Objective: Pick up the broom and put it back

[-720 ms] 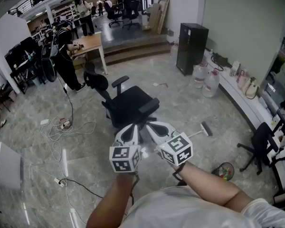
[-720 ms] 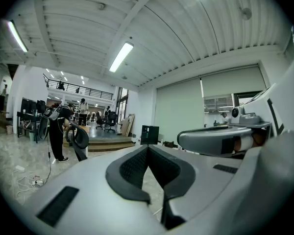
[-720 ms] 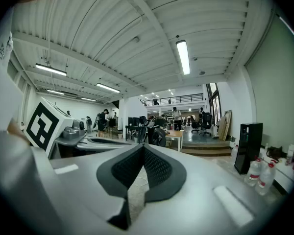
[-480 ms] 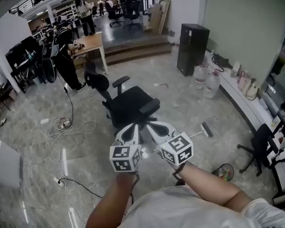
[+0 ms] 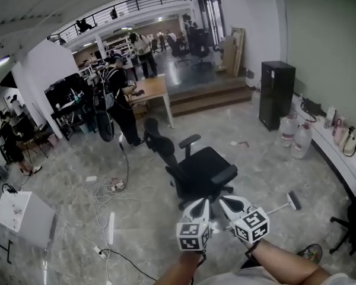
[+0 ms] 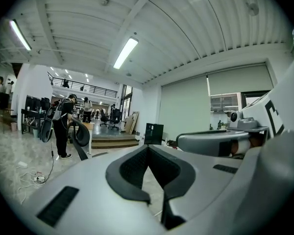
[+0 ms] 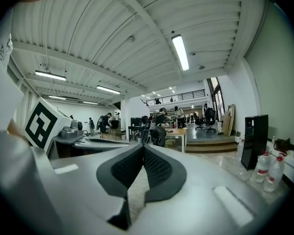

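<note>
The broom (image 5: 292,200) lies flat on the floor (image 5: 264,159), its head at the far end. It is at about 3 o'clock from the right gripper (image 5: 225,200) and apart from it. The right gripper and the left gripper (image 5: 202,203) sit side by side, both clenched on nothing. A black office chair (image 5: 202,171) stands at their 12 o'clock.

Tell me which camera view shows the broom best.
The head view: the broom lies on the floor right of the office chair, brush head and pale handle both visible. The left gripper view and the right gripper view look across the room and show nothing of it.
</note>
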Tool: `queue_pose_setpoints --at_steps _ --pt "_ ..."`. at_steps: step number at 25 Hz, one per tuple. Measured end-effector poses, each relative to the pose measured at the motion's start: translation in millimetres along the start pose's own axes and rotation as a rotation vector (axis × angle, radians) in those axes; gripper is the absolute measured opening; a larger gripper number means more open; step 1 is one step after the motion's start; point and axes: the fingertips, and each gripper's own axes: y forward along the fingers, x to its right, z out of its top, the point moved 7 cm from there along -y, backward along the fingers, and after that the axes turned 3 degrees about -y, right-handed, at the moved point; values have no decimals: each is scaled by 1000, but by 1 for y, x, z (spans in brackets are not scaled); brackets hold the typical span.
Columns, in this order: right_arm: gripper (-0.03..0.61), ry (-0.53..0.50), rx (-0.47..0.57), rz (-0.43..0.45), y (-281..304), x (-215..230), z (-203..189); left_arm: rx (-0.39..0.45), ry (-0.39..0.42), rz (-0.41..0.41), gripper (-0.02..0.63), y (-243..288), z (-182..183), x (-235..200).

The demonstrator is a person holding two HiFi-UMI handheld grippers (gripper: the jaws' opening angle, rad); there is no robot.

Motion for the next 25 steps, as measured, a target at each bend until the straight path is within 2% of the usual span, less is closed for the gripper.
queue_pose_setpoints --at_steps 5,14,20,25 --pt "5 -5 44 53 46 50 -12 32 42 64 6 59 9 -22" --pt "8 -45 -8 177 113 200 -15 72 -20 167 5 210 24 -25" --pt "23 -71 -123 293 156 273 -54 52 -73 252 5 295 -10 -41" --pt "34 -50 -236 333 205 306 -118 -10 -110 275 6 351 -56 -74"
